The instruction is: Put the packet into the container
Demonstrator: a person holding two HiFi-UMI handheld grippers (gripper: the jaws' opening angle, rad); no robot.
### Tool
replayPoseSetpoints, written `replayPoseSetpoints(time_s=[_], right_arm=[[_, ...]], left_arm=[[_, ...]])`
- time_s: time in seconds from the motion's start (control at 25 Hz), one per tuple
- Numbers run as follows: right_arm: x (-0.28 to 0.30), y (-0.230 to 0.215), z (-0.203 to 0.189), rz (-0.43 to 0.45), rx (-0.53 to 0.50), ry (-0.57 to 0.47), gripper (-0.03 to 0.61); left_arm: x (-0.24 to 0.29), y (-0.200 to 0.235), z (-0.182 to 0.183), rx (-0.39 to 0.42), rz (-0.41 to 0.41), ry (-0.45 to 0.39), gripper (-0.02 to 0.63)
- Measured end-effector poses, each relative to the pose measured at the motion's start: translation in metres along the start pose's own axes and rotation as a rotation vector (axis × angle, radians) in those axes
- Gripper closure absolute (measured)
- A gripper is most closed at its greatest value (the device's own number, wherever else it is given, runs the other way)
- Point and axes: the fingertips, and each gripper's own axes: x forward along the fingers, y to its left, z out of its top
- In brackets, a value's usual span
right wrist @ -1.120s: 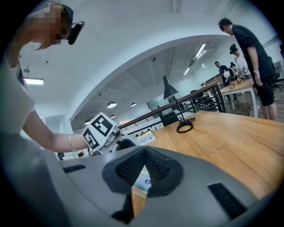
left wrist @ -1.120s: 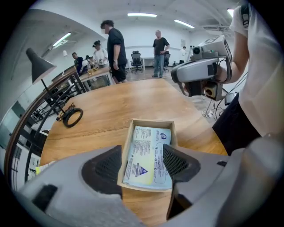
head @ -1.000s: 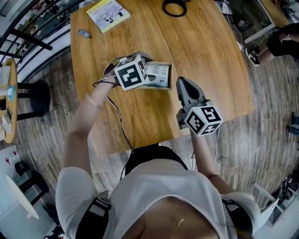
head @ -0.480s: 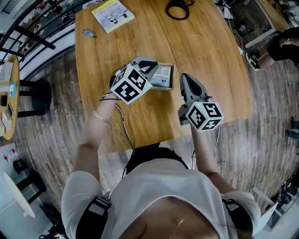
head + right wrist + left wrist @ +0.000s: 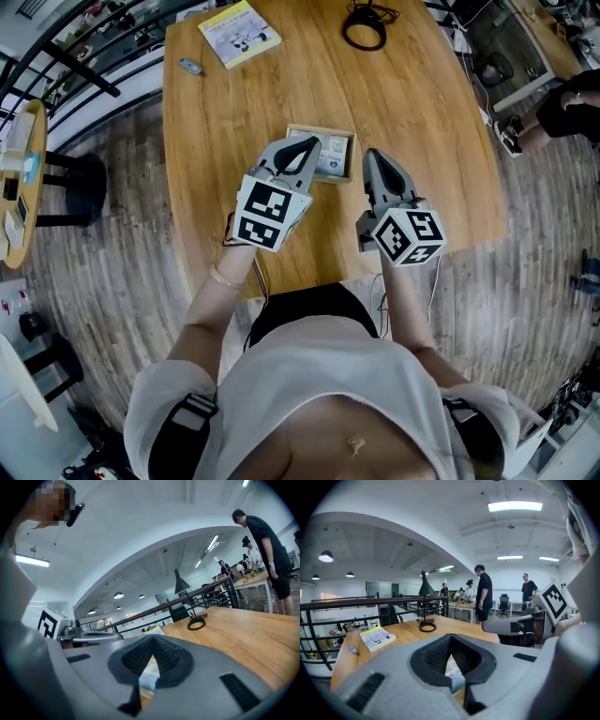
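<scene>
Head view: far left on the brown wooden table (image 5: 225,187) lies a small blue thing (image 5: 190,67), too small to name. Next to it is a yellow paper booklet (image 5: 240,32). Neither one is part of the job.

Then comes the left gripper (image 5: 302,150), a grey claw with a black-and-white marker cube. It hangs over the left end of the flat, light wooden box container (image 5: 351,157). In the left gripper view its two jaws are pressed together. Nothing is caught between them. The table and box only peek through the gap behind.

Inside the box lies the white packet with blue print (image 5: 331,157). It looks flat on the bottom, though the left claw hides part of the box.

Up at the far edge of the table sits a black ring of cable (image 5: 365,33).

Last is the right gripper (image 5: 375,161), just to the right of the box and not touching it. Its own view shows its jaws together too, with nothing in them.

So the job looks as good as done: the packet is in the container and no claw holds it. I think all that is left is to pull both claws away.
</scene>
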Motion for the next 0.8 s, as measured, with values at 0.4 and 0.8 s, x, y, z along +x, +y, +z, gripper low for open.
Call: replayPoseSetpoints(time_s=[0.4,0.8], right_arm=[[-0.025,0.037,0.008,0.045,-0.082,-0.095,0.568],[-0.034,0.069,-0.022,0.106,-0.207,-0.036,0.568]], left_arm=[[-0.054,-0.036,-0.005,-0.147,0.172,-0.153,0.604],[-0.06,-0.046,-0.018,-0.207,0.153,-0.167,0.604]])
